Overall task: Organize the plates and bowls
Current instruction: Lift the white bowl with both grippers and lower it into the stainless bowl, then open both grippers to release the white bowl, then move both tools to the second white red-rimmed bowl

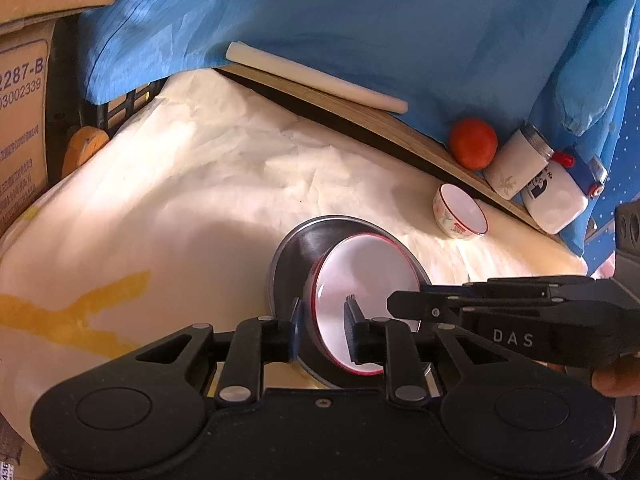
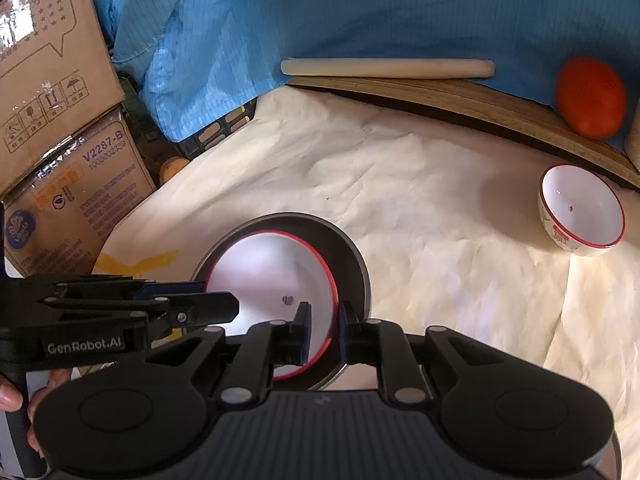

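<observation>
left tool (image 1: pixel 322 326): narrow, fingers straddle left rim of large red-rimmed white ceramic bowl (image 1: pixel 362 300), looks pinched on it
large bowl: sits on round dark metal plate (image 1: pixel 298 250) on cream paper-covered surface (image 1: pixel 192 184); likely rigid, glazed, slippery, chips easily; take by rim
right tool (image 2: pixel 325 330): narrow, astride bowl's right rim
small red-rimmed white bowl (image 2: pixel 582 210): well apart, to the right

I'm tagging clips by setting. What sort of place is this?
Probably a makeshift table in a storeroom or workshop, not a proper kitchen: stacked cardboard boxes, blue fabric draped behind, crumpled white paper as a cover.
</observation>
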`<state>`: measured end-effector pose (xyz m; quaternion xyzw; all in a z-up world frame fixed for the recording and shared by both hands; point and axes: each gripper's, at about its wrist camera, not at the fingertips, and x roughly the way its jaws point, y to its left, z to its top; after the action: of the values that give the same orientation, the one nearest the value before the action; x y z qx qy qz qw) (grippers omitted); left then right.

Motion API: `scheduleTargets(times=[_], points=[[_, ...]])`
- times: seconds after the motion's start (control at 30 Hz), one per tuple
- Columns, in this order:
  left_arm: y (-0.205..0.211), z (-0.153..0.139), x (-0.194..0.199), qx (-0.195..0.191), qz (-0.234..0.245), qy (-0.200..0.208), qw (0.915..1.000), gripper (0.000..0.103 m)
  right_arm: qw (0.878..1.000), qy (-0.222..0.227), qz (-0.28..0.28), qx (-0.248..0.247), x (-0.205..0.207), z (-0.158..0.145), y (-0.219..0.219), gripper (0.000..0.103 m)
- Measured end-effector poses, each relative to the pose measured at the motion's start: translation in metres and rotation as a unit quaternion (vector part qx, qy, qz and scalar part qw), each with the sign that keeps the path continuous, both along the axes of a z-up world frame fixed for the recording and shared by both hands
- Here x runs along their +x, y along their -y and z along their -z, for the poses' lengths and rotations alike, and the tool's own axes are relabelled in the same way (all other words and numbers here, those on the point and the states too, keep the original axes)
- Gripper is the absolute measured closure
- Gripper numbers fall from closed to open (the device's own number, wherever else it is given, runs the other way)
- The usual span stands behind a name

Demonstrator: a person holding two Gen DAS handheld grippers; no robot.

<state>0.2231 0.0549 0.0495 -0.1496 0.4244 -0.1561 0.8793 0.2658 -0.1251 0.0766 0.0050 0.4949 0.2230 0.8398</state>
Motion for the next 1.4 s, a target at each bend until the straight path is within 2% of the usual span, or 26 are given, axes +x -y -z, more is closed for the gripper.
scheduleTargets(times=[0.17,0.33,0.63,0.7,0.73,0.83,0.9,1.03,1.13,1.23,1.4], points=[[0.002,-0.003,-0.001,0.002,-0.002,0.005,1.0,0.074,1.0,0.007,-0.001,0.006,-0.003,-0.003,0.003,0.076],[0.001,-0.012,-0.005,0.008,-0.014,0.017,0.9997,0.068,1.0,0.02,0.001,0.021,-0.005,-0.01,0.012,0.072],[0.013,-0.025,0.009,0.001,-0.029,0.037,0.9989,0.048,0.993,0.084,0.051,0.063,-0.005,-0.04,0.073,0.037],[0.024,-0.026,0.015,0.0,-0.026,0.042,0.9988,0.041,0.99,0.09,0.075,0.082,0.001,-0.044,0.097,0.022],[0.03,-0.027,0.018,0.002,-0.024,0.044,0.9987,0.037,0.988,0.093,0.086,0.089,0.006,-0.044,0.107,0.019],[0.05,-0.029,0.031,0.005,-0.013,0.053,0.9985,0.031,0.981,0.105,0.13,0.1,0.016,-0.044,0.144,0.017],[0.064,-0.03,0.041,0.007,-0.008,0.059,0.9982,0.021,0.976,0.113,0.158,0.101,0.023,-0.04,0.166,0.017],[0.095,-0.027,0.062,0.009,0.003,0.058,0.9983,0.017,0.969,0.117,0.197,0.088,0.036,-0.024,0.195,0.017],[0.119,-0.022,0.079,0.013,0.014,0.053,0.9984,0.013,0.967,0.109,0.211,0.09,0.048,-0.009,0.21,0.017],[0.141,-0.016,0.096,0.034,0.02,0.056,0.9977,0.008,0.966,0.109,0.215,0.093,0.055,0.001,0.219,0.017],[0.168,-0.007,0.118,0.065,0.028,0.062,0.9956,0.006,0.965,0.121,0.216,0.082,0.063,0.014,0.222,0.019]])
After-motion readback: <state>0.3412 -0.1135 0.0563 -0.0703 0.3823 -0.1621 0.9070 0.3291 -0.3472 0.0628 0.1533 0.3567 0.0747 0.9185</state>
